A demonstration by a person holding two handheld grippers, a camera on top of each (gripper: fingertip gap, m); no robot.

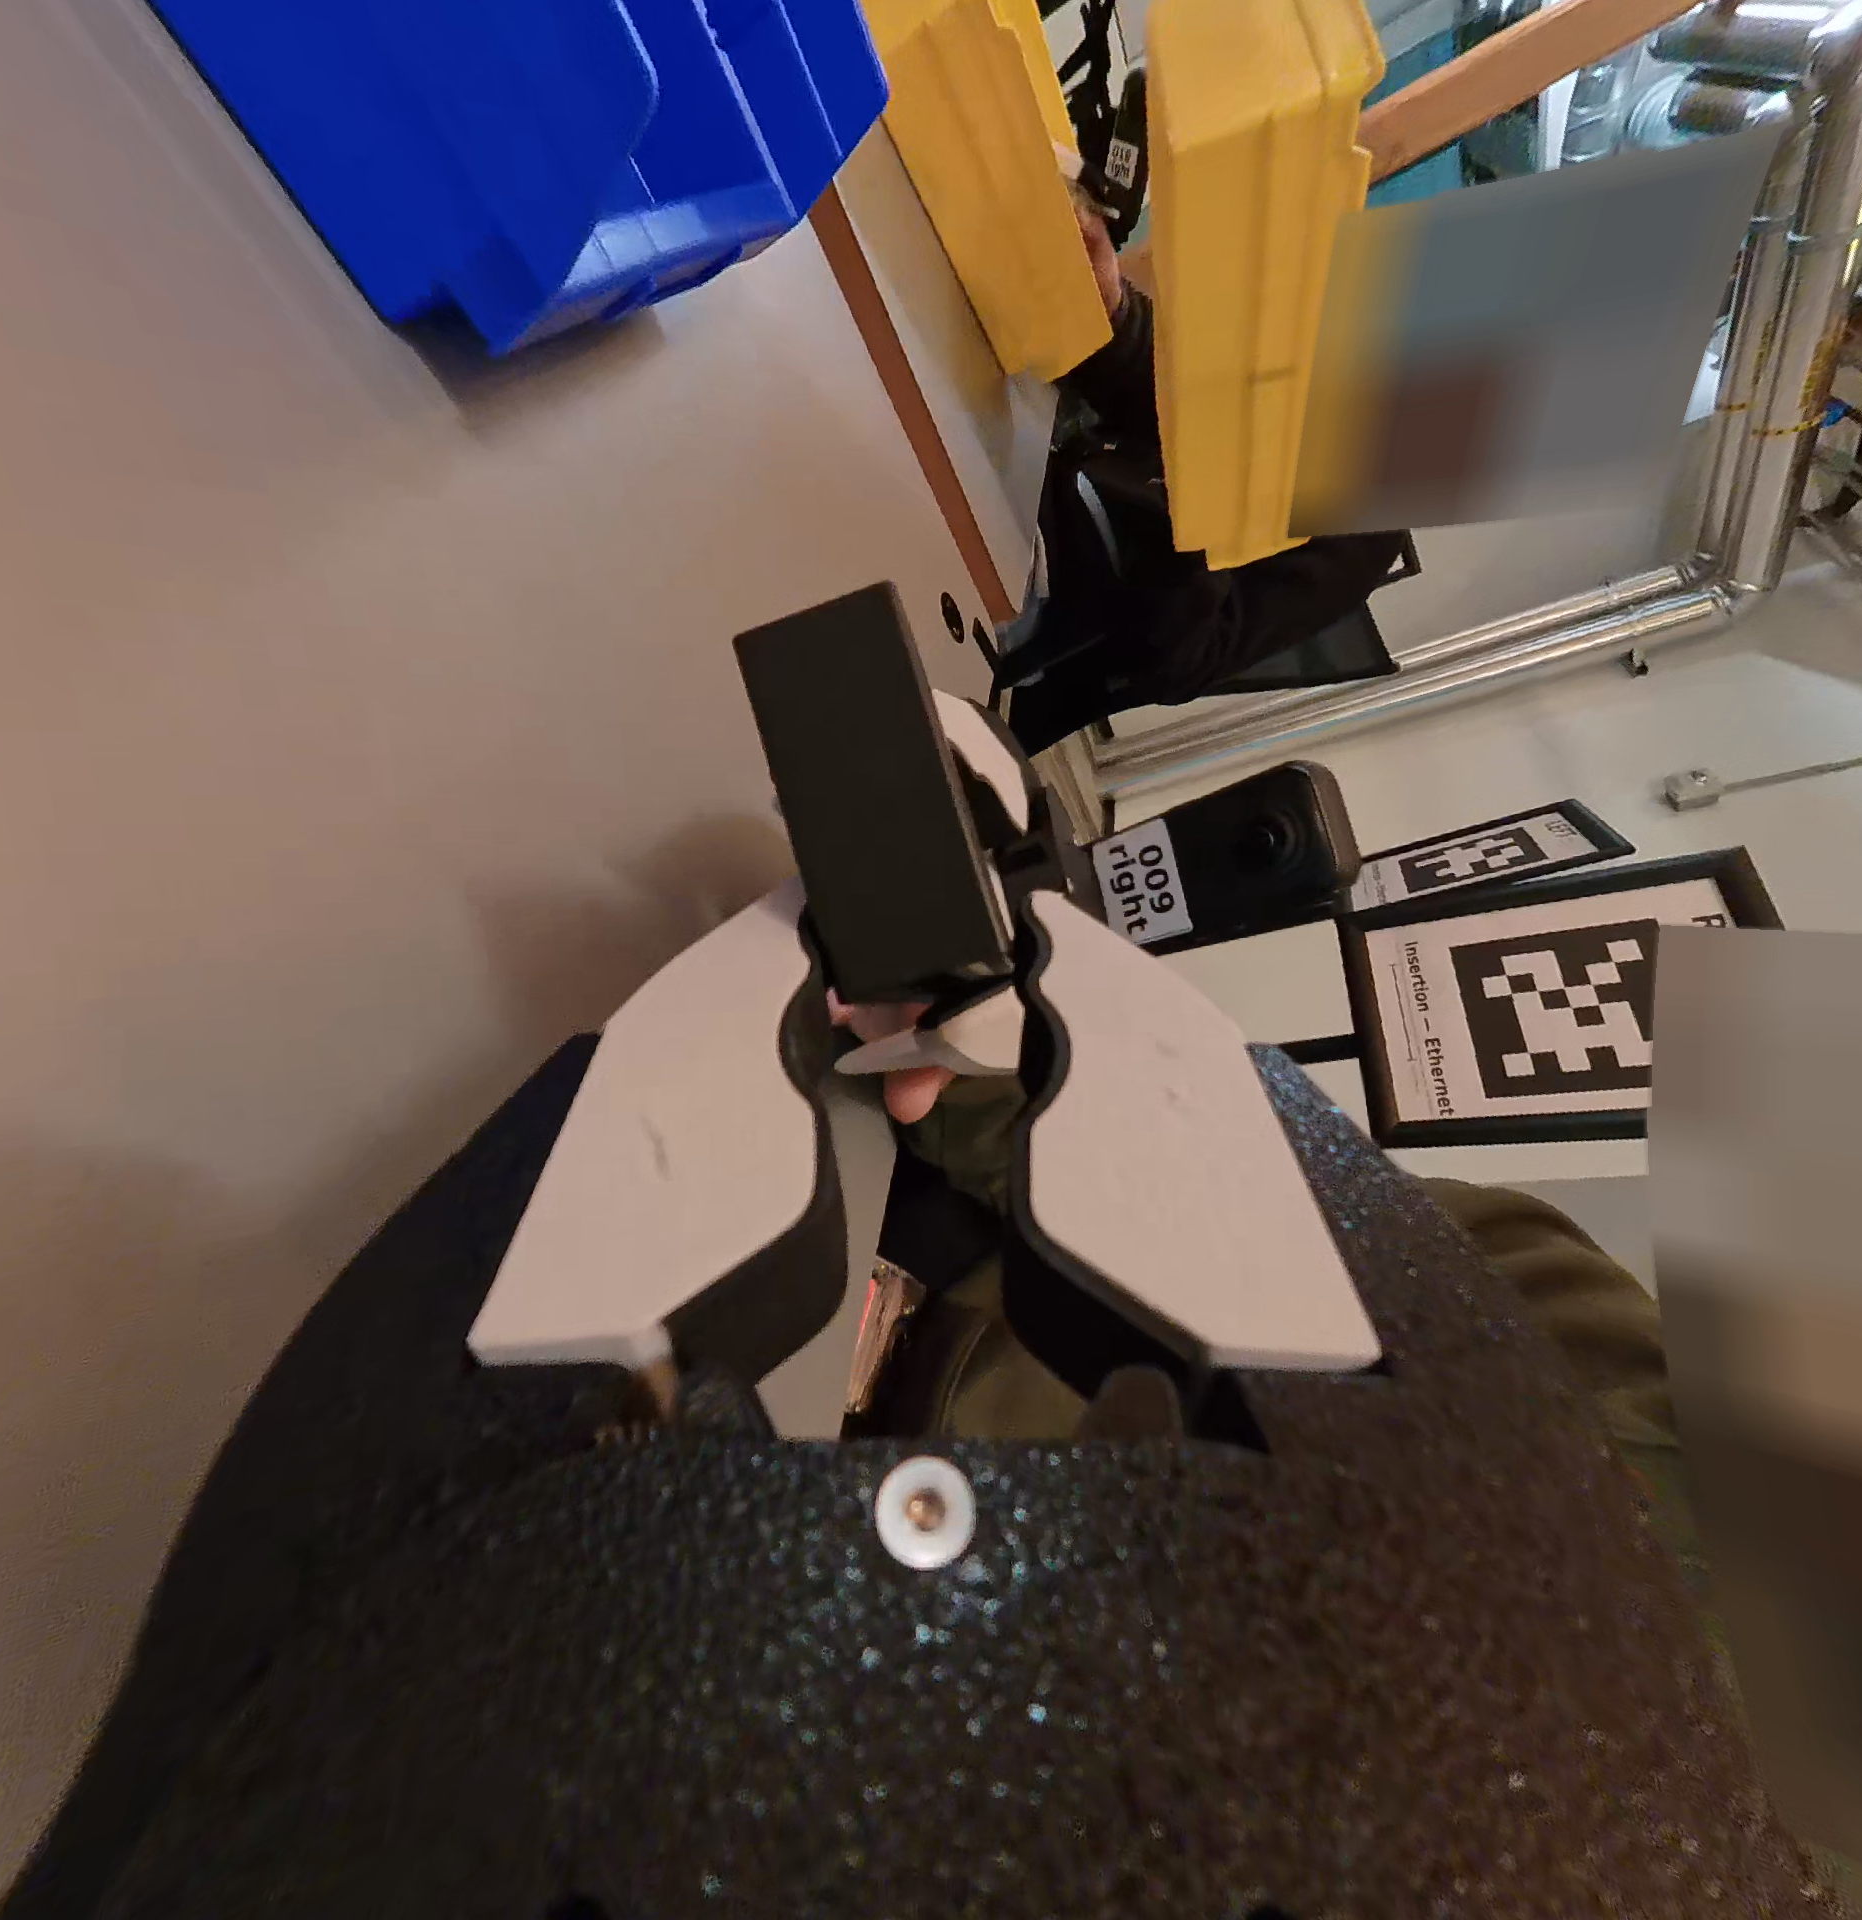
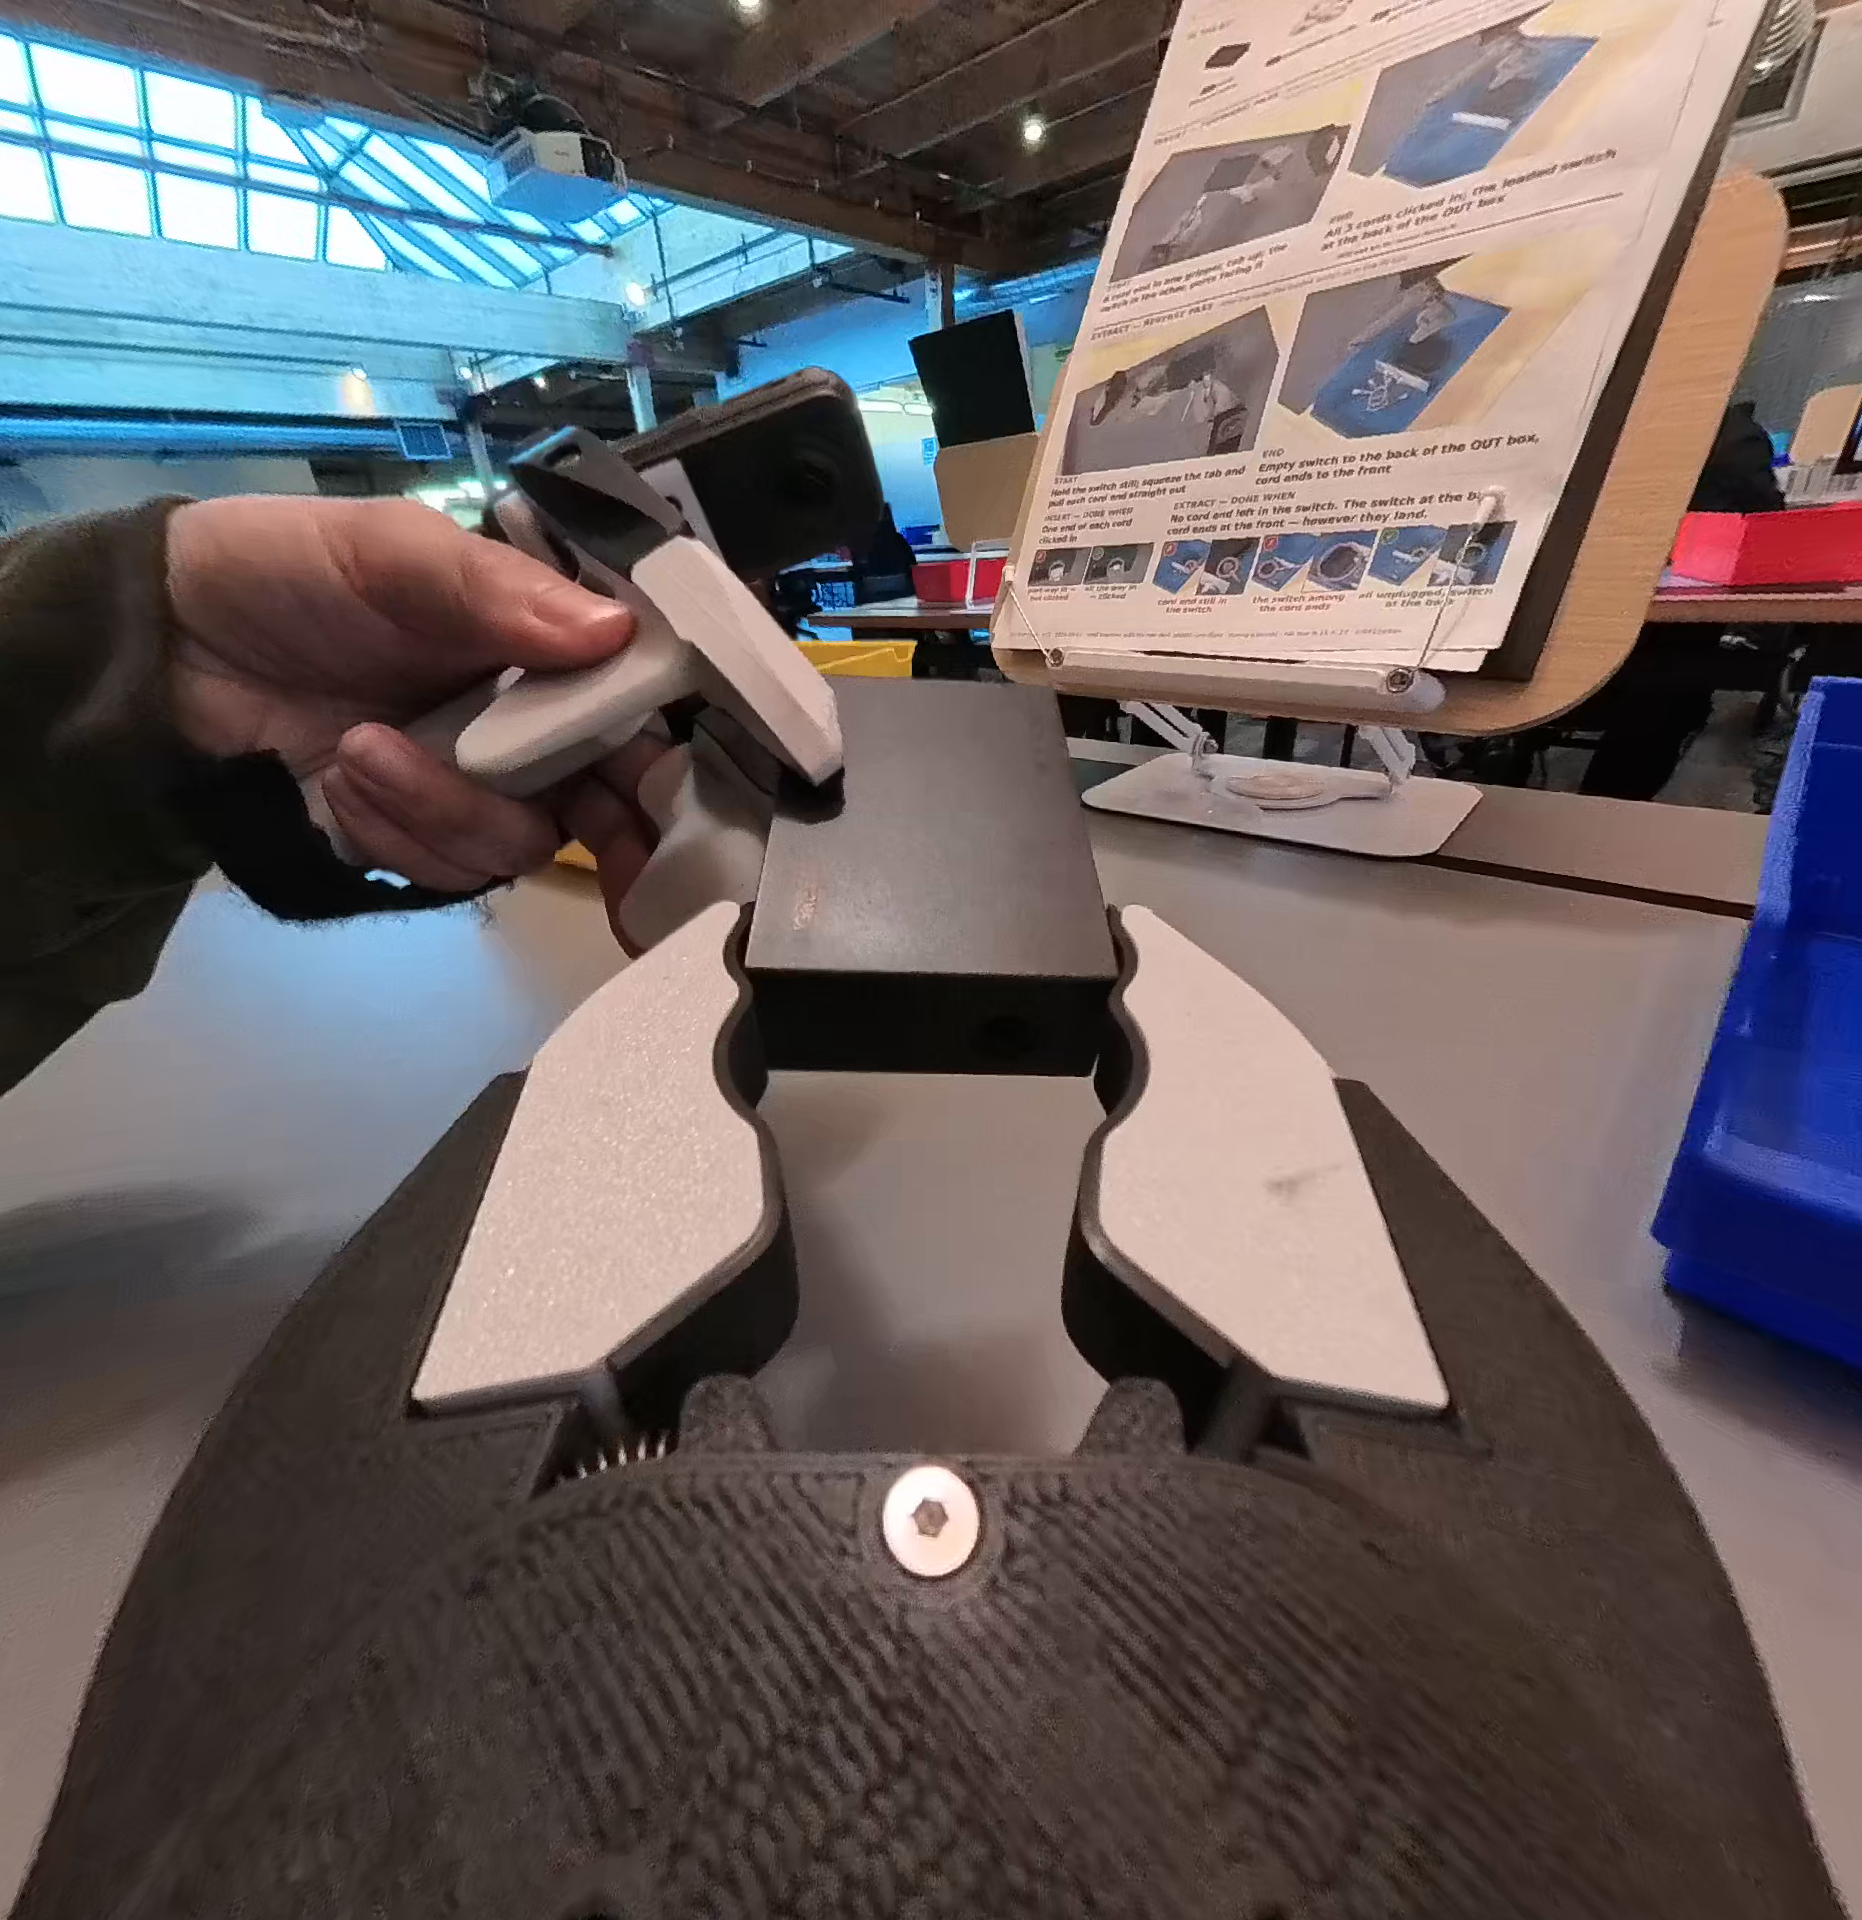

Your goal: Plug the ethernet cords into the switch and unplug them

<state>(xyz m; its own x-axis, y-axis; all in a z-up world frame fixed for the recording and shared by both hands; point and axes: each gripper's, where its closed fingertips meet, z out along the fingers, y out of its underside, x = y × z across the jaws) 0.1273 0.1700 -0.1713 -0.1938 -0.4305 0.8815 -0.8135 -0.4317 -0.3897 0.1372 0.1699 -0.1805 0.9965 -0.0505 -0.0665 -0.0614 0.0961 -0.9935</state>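
Observation:
The switch [image 1: 865,790] is a plain black box held in the air above the grey table [image 2: 283,1039]. My left gripper [image 1: 919,925] is shut on one end of it. My right gripper [image 2: 929,935] is shut on the sides of its near end [image 2: 927,831]. In the right wrist view the left gripper [image 2: 761,790], held by a hand [image 2: 387,644], clamps the switch's far left corner from above and below. In the left wrist view a finger [image 1: 984,753] of the right gripper shows behind the switch. No ethernet cord shows in either view.
A blue bin [image 2: 1800,1039] stands on the table at the right; it also shows in the left wrist view [image 1: 511,156]. An instruction sheet on a stand [image 2: 1322,364] stands behind the switch. Yellow bins [image 1: 1259,291] and framed marker cards [image 1: 1529,1018] lie beyond.

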